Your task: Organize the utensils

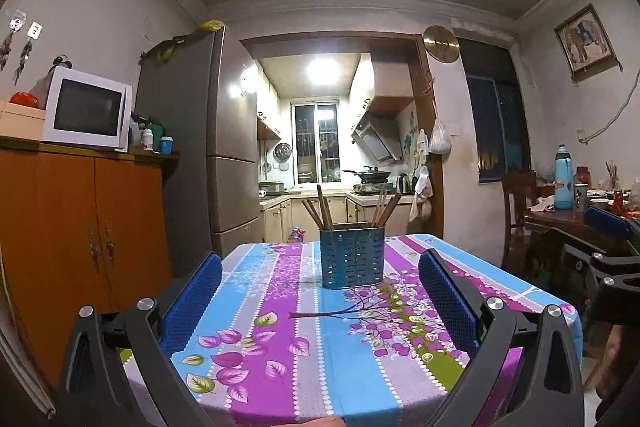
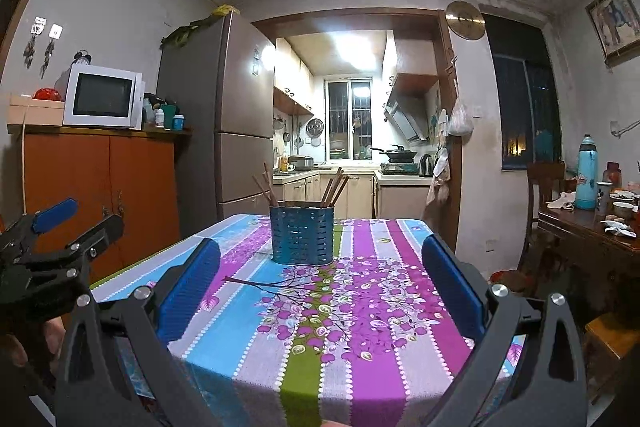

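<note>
Past the worktop's left edge stands an orange cabinet (image 1: 80,227) with a white microwave (image 1: 86,109) on top, and beside it a tall grey refrigerator (image 1: 200,131).

The left gripper (image 1: 320,291) hangs over the near edge of the worktop (image 1: 280,367), its jaws released wide with nothing between the blue pads (image 1: 192,307). The worktop wears a striped floral tablecloth (image 1: 248,299) in blue, purple and grey.

Toward the far edge, about midway between the left and right edges, a blue slotted utensil holder (image 1: 352,257) stands upright on the cloth. Brown chopsticks (image 1: 324,207) lean out of it in two bunches, one at its left side and one at its right; how it is divided inside cannot be told.

The right gripper (image 2: 320,283) sits at the near edge too, to the right of the left one, jaws likewise spread apart and empty, well apart from the holder. In the left wrist view it appears just off the worktop's right edge.

Beyond the right edge stands a wooden dining table (image 1: 568,223) carrying a light blue bottle (image 1: 563,177) and some bowls.
</note>
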